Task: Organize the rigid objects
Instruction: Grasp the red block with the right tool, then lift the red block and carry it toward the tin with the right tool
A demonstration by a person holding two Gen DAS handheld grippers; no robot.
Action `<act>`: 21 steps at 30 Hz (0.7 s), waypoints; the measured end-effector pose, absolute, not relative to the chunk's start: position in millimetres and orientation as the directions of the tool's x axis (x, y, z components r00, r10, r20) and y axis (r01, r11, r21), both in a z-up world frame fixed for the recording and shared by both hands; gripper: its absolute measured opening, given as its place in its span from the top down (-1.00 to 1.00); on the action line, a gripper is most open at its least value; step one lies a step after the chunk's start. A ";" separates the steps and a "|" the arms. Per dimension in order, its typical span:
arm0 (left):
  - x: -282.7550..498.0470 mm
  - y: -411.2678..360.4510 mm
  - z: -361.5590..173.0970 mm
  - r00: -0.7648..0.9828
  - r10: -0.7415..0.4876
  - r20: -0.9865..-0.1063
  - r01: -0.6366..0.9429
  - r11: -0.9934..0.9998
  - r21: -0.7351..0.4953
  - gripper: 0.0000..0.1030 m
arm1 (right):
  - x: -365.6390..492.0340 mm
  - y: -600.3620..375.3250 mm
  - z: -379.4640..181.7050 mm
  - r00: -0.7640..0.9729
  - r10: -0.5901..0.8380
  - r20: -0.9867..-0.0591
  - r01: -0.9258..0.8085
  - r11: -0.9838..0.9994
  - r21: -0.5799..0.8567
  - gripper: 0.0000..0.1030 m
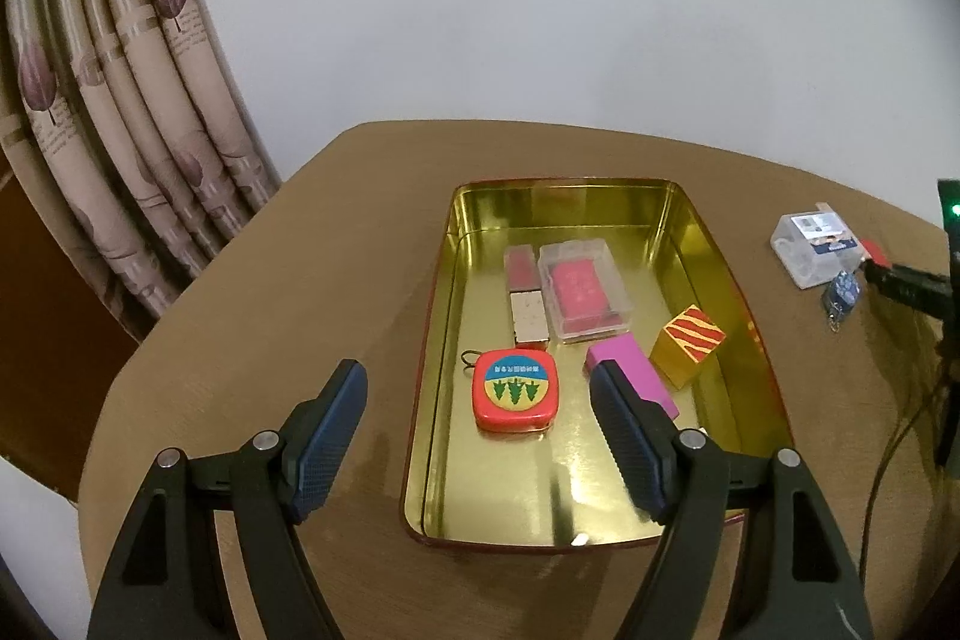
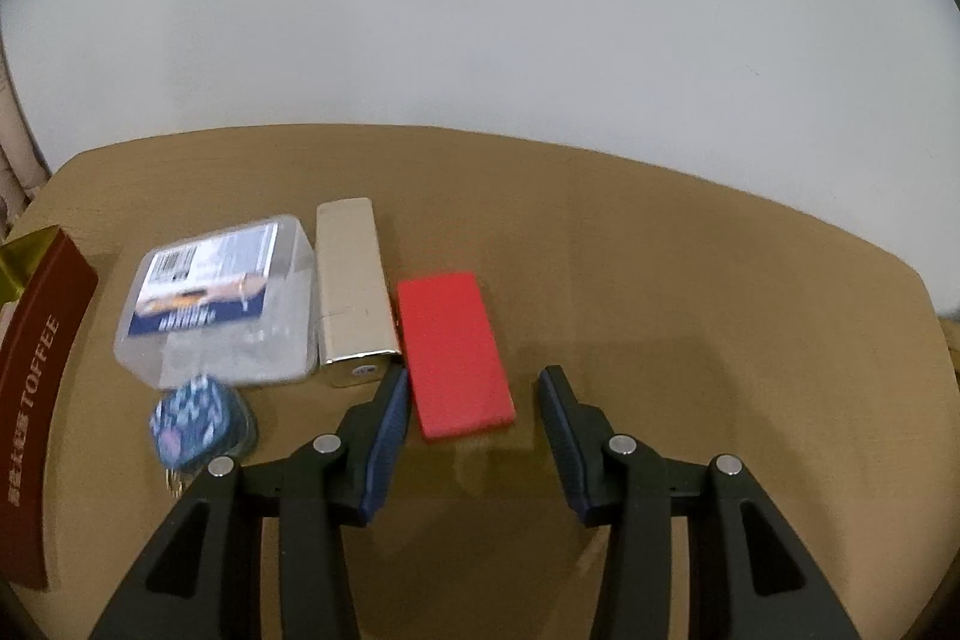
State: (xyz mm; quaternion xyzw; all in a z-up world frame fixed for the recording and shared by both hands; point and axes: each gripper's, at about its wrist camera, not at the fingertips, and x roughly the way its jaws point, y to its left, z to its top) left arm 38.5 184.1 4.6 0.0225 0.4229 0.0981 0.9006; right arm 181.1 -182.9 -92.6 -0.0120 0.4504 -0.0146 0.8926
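A gold tin (image 1: 744, 340) lies on the table and holds a red square tape measure (image 1: 516, 388), a pink block (image 1: 636, 376), a striped gold cube (image 1: 690, 343), a clear case with a red card (image 1: 585, 289) and a red-and-silver bar (image 1: 525, 298). My left gripper (image 1: 480, 373) is open and empty, hovering over the tin's near left part. My right gripper (image 2: 474, 379) is open, its fingers straddling the near end of a flat red block (image 2: 453, 352) on the table. Beside the block lie a beige box (image 2: 354, 292), a clear plastic box (image 2: 222, 298) and a blue patterned pouch (image 2: 192, 424).
The tin's side (image 2: 36, 376), marked TOFFEE, stands at the far left of the right wrist view. Curtains (image 1: 120, 130) hang at the left behind the table. The right gripper and cables (image 1: 906, 286) show at the right edge of the left wrist view. A white wall is behind.
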 end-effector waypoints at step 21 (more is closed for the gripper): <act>33.4 154.9 2.6 0.644 0.200 -0.738 -0.097 0.979 0.180 -0.44 | 134.7 -173.3 -77.5 0.653 -0.026 -0.757 -0.061 0.994 -0.086 0.42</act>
